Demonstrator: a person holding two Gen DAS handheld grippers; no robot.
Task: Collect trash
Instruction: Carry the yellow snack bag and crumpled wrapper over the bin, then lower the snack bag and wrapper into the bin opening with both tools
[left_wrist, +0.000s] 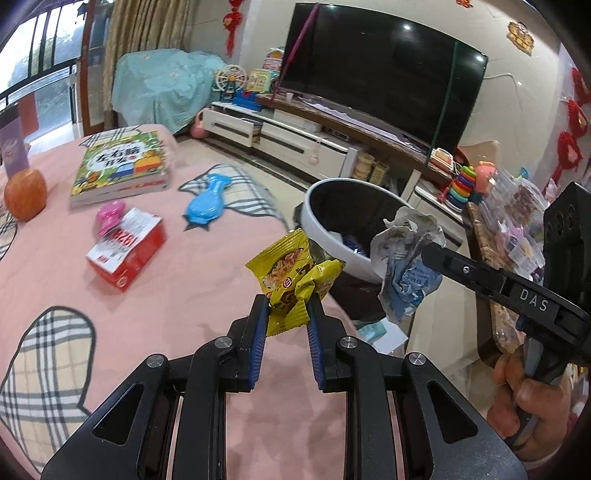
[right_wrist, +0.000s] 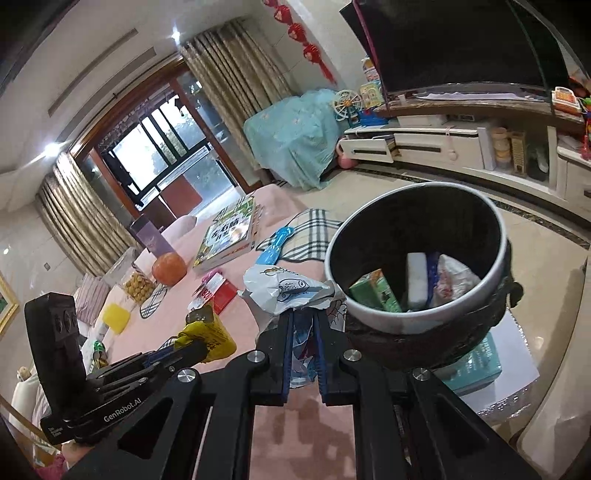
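Closest to the left wrist camera, the left claw (left_wrist: 287, 314) was closed on a crumpled yellow snack wrapper (left_wrist: 291, 282), with the blue pads pinching only its lower part, so most of the wrapper stood free above the fingers. It hung over the pink tabletop (left_wrist: 147, 325), near the trash bin (left_wrist: 334, 230) but not over its opening. The right claw (right_wrist: 303, 325) was closed narrowly on a white and blue plastic wrapper (right_wrist: 284, 288), and this one was just beside the rim of the bin, also not clearly above the inside. Inside the bin lay a green carton (right_wrist: 373, 291) and some other packets. On the tabletop, farther from the bin, a red box (left_wrist: 125, 254), a pink wrapper (left_wrist: 109, 218) and a blue object (left_wrist: 207, 201) remained; a book (left_wrist: 120, 166) and an apple (left_wrist: 25, 194) were farther from the bin still and are probably not trash. I judge that two things could go wrong. If either claw opened where it was, the light wrapper could fall on the rim or on the floor beside the bin. Also, the two claws were near each other, so moving both to the bin together could make them collide or knock the bin.
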